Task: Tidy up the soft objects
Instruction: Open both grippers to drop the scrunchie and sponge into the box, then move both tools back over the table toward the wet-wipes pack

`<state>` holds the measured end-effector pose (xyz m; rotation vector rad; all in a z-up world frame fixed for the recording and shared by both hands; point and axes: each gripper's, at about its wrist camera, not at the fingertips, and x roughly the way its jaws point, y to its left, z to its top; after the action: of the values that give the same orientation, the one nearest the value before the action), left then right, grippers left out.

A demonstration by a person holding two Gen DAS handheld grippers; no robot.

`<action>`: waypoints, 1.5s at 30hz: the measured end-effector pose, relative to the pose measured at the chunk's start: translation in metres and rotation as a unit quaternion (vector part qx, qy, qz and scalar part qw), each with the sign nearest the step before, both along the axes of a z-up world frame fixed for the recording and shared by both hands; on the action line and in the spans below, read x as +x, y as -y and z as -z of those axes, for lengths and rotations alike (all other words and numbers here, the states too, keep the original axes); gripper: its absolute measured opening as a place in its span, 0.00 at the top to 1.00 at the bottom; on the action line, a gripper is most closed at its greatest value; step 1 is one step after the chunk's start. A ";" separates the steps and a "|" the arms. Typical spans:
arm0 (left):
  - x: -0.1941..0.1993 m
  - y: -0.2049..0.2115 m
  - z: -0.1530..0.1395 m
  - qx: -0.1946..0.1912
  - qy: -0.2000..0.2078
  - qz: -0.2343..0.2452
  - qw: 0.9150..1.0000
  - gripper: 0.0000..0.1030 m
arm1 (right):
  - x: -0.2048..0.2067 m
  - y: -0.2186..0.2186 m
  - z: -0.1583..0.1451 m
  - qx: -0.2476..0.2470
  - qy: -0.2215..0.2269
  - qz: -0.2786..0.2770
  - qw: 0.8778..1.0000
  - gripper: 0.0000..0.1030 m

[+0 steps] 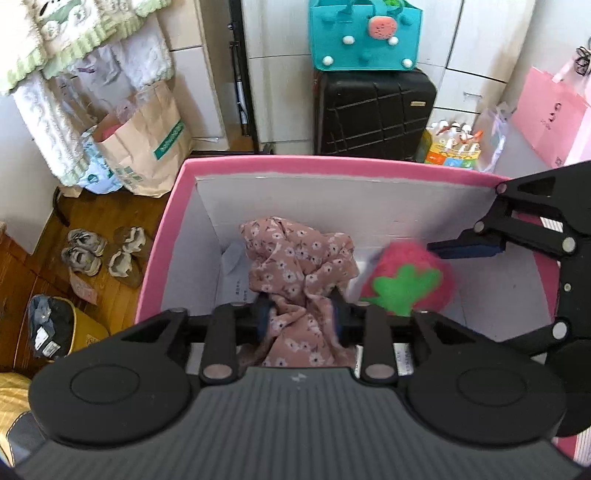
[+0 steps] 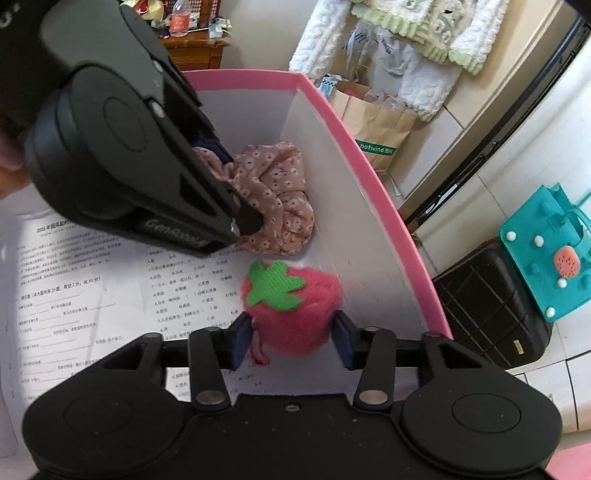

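Note:
A pink-rimmed box [image 1: 332, 162] with white inner walls holds both soft things. A crumpled pink floral cloth [image 1: 295, 258] lies in it and runs between the blue pads of my left gripper [image 1: 301, 317], whose jaws stand slightly apart and loose around it. Beside it a fluffy pink strawberry plush [image 2: 295, 306] with a green leaf sits between the pads of my right gripper [image 2: 291, 343], with a small gap on each side. The plush [image 1: 406, 280] looks blurred. In the right wrist view the left gripper [image 2: 232, 184] reaches into the cloth [image 2: 280, 184].
Printed paper sheets [image 2: 74, 288] line the box floor. Behind the box stand a black suitcase [image 1: 373, 110] with a teal felt bag [image 1: 362, 33] on top, a brown paper bag [image 1: 147, 140] and a pink bag [image 1: 546, 118]. Shoes [image 1: 103, 254] lie on the wooden floor.

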<state>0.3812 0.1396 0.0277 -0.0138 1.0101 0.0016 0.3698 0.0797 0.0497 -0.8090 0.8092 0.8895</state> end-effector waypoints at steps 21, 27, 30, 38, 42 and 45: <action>-0.085 0.008 -0.069 -0.008 0.057 0.033 0.998 0.35 | -0.067 0.069 -0.067 0.143 0.009 0.064 0.988 0.29; -0.124 0.005 -0.103 -0.009 0.087 0.051 0.995 0.30 | -0.093 0.089 -0.090 0.174 -0.018 0.094 0.980 0.29; -0.141 0.006 -0.119 0.000 0.102 0.057 0.993 0.25 | -0.105 0.097 -0.102 0.194 -0.030 0.100 0.975 0.29; -0.187 0.010 -0.156 -0.009 0.125 0.087 0.988 0.21 | -0.149 0.109 -0.127 0.208 -0.012 0.102 0.973 0.27; -0.211 0.013 -0.165 0.003 0.145 0.094 0.985 0.17 | -0.177 0.122 -0.139 0.205 0.005 0.098 0.974 0.25; -0.223 0.012 -0.164 -0.012 0.151 0.080 0.985 0.16 | -0.197 0.133 -0.144 0.206 0.015 0.104 0.973 0.23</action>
<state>0.1581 0.1275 0.1913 0.0450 0.7058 -0.1551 0.1731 -0.0537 0.1934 -0.3660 0.6381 0.8178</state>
